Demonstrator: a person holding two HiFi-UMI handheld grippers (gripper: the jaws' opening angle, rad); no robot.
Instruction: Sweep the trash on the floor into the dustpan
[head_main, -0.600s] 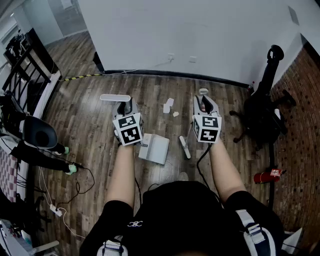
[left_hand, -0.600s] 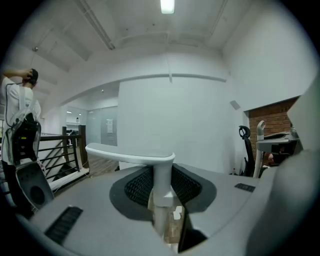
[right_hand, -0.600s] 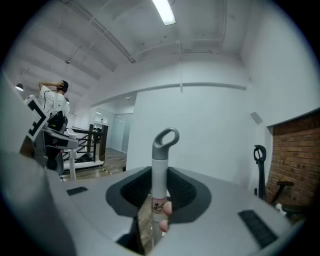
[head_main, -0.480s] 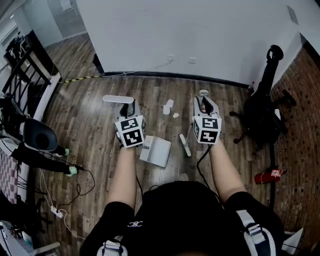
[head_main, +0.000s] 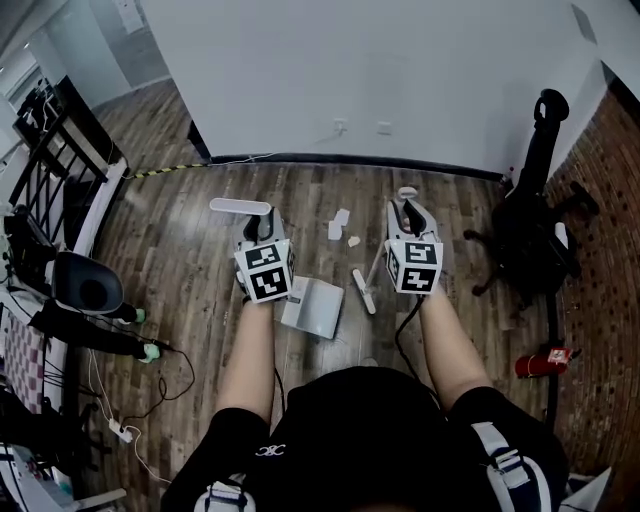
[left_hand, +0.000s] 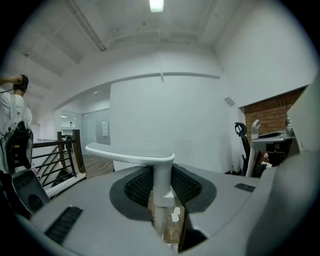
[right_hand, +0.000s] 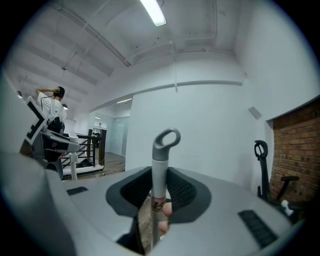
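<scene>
Several pale scraps of trash (head_main: 338, 224) lie on the wooden floor ahead, between my two grippers. My left gripper (head_main: 259, 232) is shut on the dustpan handle (left_hand: 155, 172), a white post with a flat T-shaped top (head_main: 240, 206). The white dustpan (head_main: 313, 307) rests on the floor just right of that gripper. My right gripper (head_main: 410, 218) is shut on the broom handle (right_hand: 159, 172), grey-tipped with a hanging loop. The broom head (head_main: 364, 290) touches the floor right of the pan, short of the scraps.
A white wall with a dark baseboard (head_main: 350, 160) runs behind the trash. A black office chair (head_main: 530, 240) stands at the right with a red fire extinguisher (head_main: 538, 360) near it. At the left are a black railing (head_main: 50, 170), a stand (head_main: 85, 285) and cables (head_main: 150, 380).
Both grippers have shifted slightly, carrying the dustpan and broom a little forward and to the right. Both grips are unchanged.
</scene>
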